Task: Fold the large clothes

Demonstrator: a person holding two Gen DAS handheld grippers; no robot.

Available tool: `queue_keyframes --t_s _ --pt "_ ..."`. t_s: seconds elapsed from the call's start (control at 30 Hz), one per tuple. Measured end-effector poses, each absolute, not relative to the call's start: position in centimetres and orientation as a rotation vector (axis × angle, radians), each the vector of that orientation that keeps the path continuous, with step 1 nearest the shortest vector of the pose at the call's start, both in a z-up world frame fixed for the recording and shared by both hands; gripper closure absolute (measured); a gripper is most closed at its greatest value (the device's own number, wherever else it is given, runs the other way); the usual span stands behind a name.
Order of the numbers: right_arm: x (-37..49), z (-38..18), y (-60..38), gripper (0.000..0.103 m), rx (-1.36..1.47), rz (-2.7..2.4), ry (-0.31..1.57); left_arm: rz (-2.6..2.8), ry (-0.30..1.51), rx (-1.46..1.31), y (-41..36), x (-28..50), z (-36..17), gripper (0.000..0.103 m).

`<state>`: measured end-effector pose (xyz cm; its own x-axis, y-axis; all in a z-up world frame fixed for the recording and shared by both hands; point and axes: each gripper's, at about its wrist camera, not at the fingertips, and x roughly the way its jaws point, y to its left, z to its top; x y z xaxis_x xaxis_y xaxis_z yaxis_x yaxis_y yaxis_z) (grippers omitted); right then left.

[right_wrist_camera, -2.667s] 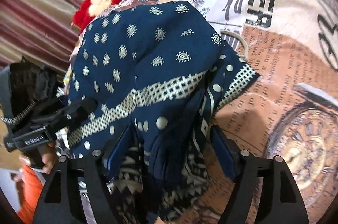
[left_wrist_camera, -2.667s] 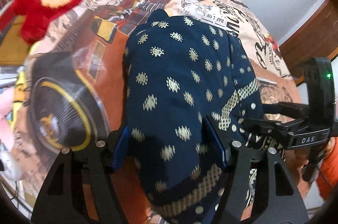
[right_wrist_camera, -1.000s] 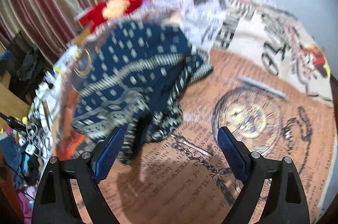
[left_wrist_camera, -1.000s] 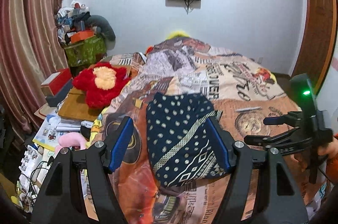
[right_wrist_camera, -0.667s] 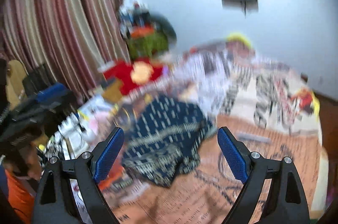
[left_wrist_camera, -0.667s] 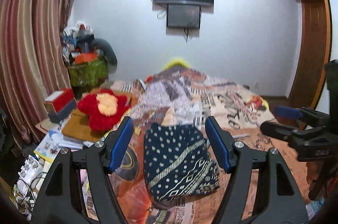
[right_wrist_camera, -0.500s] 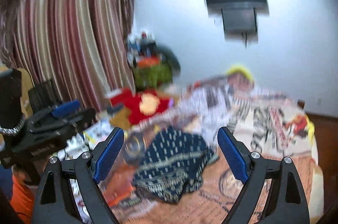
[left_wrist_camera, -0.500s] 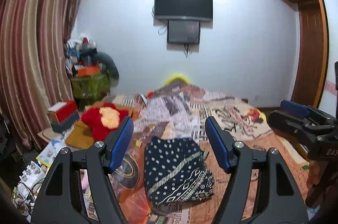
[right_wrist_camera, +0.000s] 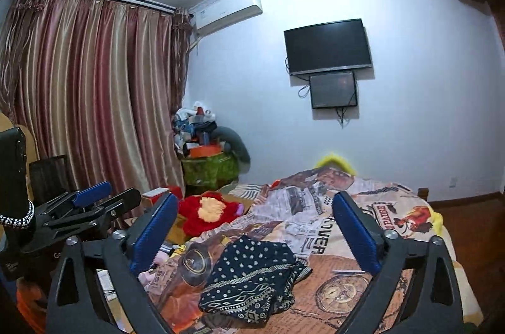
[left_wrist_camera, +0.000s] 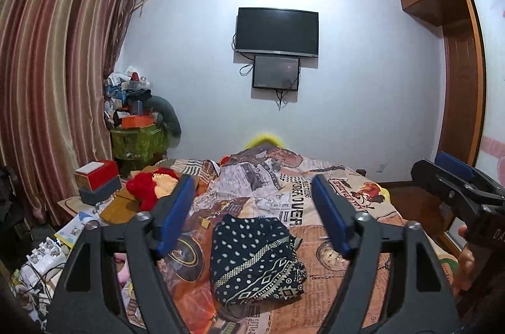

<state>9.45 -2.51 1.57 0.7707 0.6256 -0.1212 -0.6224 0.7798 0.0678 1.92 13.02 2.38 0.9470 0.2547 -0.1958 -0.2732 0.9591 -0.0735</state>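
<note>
My left hand-held gripper [left_wrist_camera: 252, 217] and right hand-held gripper [right_wrist_camera: 252, 231] gape wide, empty; folded, dotted navy garment [left_wrist_camera: 254, 258] at 6 o'clock on the bed [left_wrist_camera: 347, 296].

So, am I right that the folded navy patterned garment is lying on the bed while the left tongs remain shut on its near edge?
Not quite. The folded navy patterned garment does lie on the bed, but the left tongs are open and raised well clear of it, holding nothing. The left wrist view shows the blue pads spread wide with the garment far below; the right tongs are open too.
</note>
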Motion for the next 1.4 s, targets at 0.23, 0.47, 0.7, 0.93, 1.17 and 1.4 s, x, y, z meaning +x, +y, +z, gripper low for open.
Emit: queue_keyframes --t_s 0.23,0.47,0.7,0.93,1.17,1.4 --pt "9.4 1.0 -3.0 0.0 0.013 0.631 0.17 0.271 0.19 -0.113 12.9 1.6 1.5 0.013" --pt "9.7 0.6 -3.1 0.0 0.02 0.603 0.193 0.266 0.196 -0.11 12.6 1.6 1.1 0.009" --pt "9.6 0.2 -3.0 0.0 0.017 0.597 0.199 0.258 0.202 -0.105 12.7 1.7 0.8 0.005" --pt "9.8 -0.1 -3.0 0.0 0.022 0.597 0.21 0.251 0.21 -0.102 12.6 1.9 0.5 0.004" --pt "10.0 -0.5 -3.1 0.0 0.03 0.589 0.218 0.243 0.226 -0.108 12.7 2.0 0.2 0.004" --pt "10.1 -0.6 -3.2 0.0 0.033 0.589 0.219 0.216 0.242 -0.135 13.0 2.2 0.3 0.004"
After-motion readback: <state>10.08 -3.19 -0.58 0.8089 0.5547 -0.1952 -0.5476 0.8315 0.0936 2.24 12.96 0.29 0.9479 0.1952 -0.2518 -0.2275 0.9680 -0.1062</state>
